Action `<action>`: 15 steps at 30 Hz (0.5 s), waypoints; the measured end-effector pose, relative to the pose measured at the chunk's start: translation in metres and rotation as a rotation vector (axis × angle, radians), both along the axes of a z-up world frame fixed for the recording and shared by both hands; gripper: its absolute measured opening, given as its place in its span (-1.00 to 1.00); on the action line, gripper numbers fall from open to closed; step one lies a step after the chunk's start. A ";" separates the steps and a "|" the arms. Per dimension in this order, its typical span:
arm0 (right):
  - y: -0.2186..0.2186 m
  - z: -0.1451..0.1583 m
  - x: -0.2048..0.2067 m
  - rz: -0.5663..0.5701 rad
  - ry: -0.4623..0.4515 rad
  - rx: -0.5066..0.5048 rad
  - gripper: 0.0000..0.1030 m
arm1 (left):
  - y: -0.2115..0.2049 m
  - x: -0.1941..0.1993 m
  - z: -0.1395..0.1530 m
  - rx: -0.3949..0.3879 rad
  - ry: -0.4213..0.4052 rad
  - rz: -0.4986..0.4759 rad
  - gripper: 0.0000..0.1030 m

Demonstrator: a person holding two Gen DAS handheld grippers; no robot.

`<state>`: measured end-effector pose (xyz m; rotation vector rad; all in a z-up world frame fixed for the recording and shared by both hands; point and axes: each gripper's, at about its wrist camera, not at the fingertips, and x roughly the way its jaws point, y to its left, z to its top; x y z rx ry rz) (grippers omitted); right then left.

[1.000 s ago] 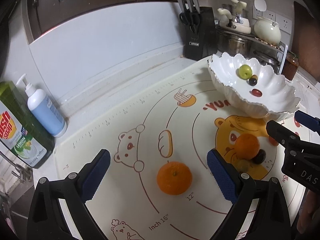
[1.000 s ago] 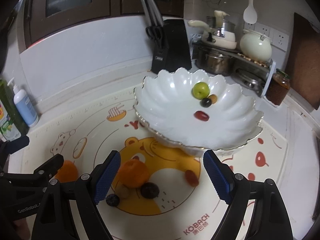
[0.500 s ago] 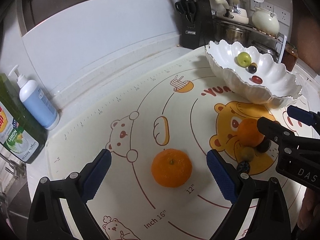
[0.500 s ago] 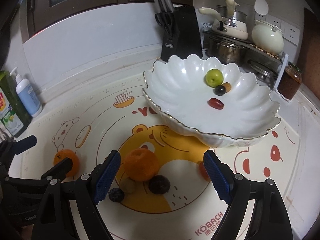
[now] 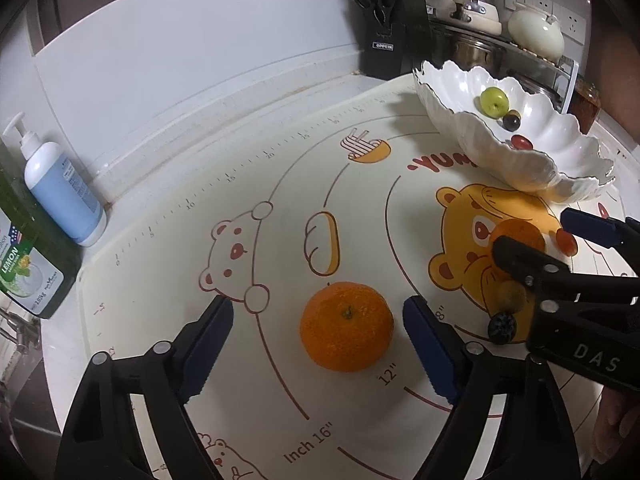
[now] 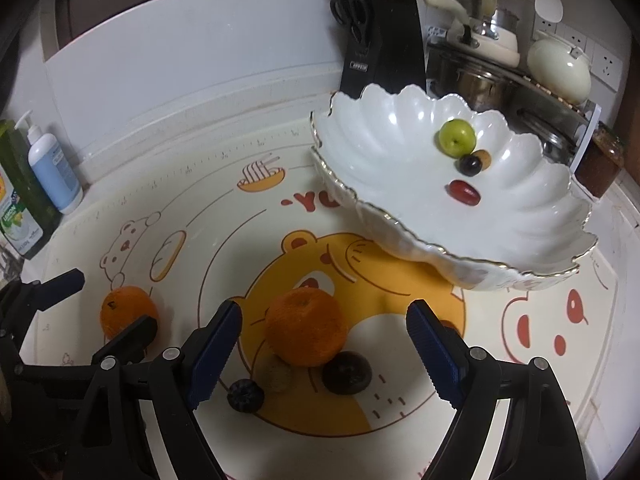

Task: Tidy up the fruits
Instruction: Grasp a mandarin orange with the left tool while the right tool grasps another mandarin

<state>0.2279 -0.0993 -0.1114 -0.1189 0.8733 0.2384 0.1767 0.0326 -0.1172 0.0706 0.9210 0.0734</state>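
A: Where is the fruit?

B: One orange (image 5: 346, 333) lies on the mat (image 5: 240, 216) between the left hand-held gripper's (image 5: 318, 340) jaws, which have just been closing but aren't touching it. A second orange (image 6: 306, 334) sits inside the right hand-held gripper (image 6: 324, 344), jaws wide.

A: Why there?

B: Probably bound for the bowl (image 6: 400, 128), which already holds small fruit.

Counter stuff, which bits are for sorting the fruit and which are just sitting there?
For the job: two oranges, small fruits on the mat, bowl with its fruit.
Lying about: knife block, soap bottles, pots, jar.
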 end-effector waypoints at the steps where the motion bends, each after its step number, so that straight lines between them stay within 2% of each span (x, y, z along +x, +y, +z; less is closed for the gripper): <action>1: 0.001 -0.002 0.001 0.002 0.005 -0.001 0.65 | -0.001 0.000 -0.002 0.000 0.005 -0.003 0.62; 5: 0.005 -0.007 0.004 0.005 0.021 -0.005 0.59 | -0.001 0.001 -0.007 -0.006 0.022 -0.005 0.48; 7: 0.005 -0.009 0.006 0.008 0.031 -0.006 0.47 | -0.001 0.002 -0.009 -0.011 0.029 -0.003 0.45; 9: 0.005 -0.012 0.008 0.007 0.042 -0.006 0.22 | 0.000 0.002 -0.011 -0.017 0.036 -0.001 0.38; 13: 0.004 -0.017 0.012 0.014 0.064 0.017 0.01 | -0.002 0.003 -0.012 -0.027 0.041 -0.010 0.28; 14: 0.004 -0.017 0.011 0.021 0.064 0.024 -0.10 | -0.002 0.004 -0.012 -0.029 0.042 -0.014 0.22; 15: 0.005 -0.016 0.011 0.026 0.061 0.026 -0.11 | -0.003 0.004 -0.012 -0.035 0.044 -0.018 0.16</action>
